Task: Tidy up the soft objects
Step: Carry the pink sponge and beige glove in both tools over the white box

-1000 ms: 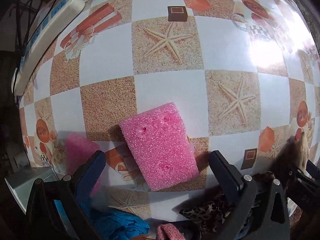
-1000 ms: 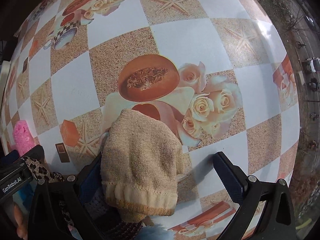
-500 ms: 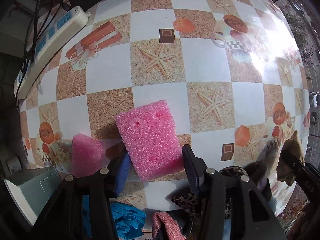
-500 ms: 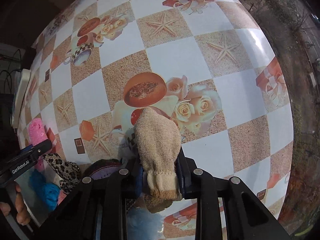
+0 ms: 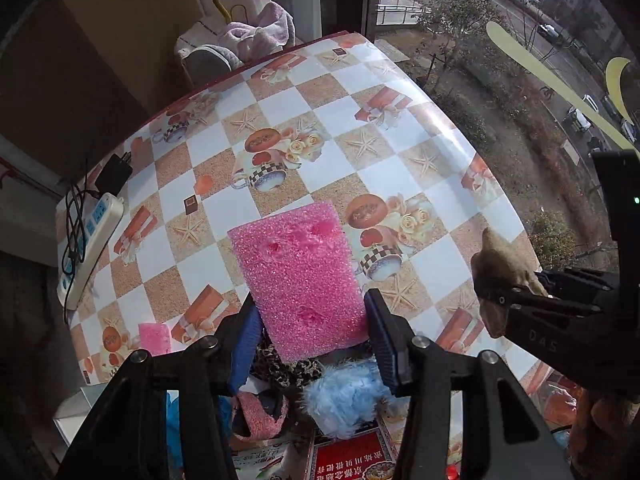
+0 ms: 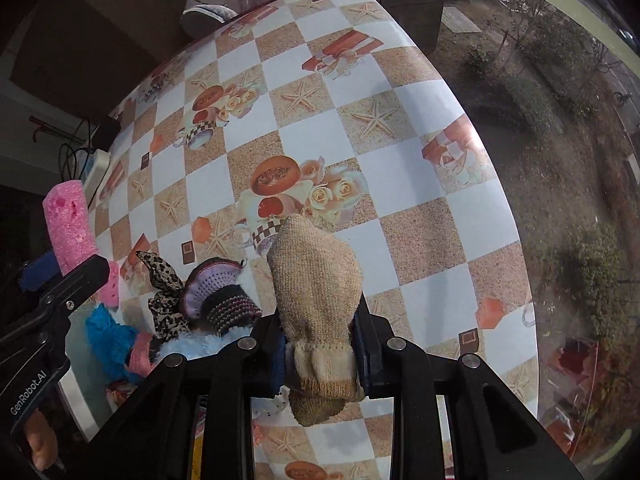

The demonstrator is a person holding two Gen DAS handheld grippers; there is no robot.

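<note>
My left gripper [image 5: 310,324] is shut on a large pink sponge [image 5: 298,276] and holds it well above the checkered table [image 5: 400,168]. My right gripper [image 6: 320,338] is shut on a beige knit sock [image 6: 318,300], also lifted off the table. The sock and right gripper show in the left wrist view [image 5: 504,280]; the sponge and left gripper show in the right wrist view [image 6: 68,228]. A small pink sponge [image 5: 155,338] lies on the table at the left.
A pile of soft things lies at the near edge: a blue fluffy item [image 5: 344,396], leopard-print cloth [image 6: 164,292], a purple knit hat [image 6: 218,292], blue cloth [image 6: 108,340]. A white power strip [image 5: 90,244] lies along the left edge. A towel-covered chair [image 5: 240,40] stands beyond the table.
Both grippers closed, the left on the pink sponge and the right on the beige sock, then rose high above the table with them.
</note>
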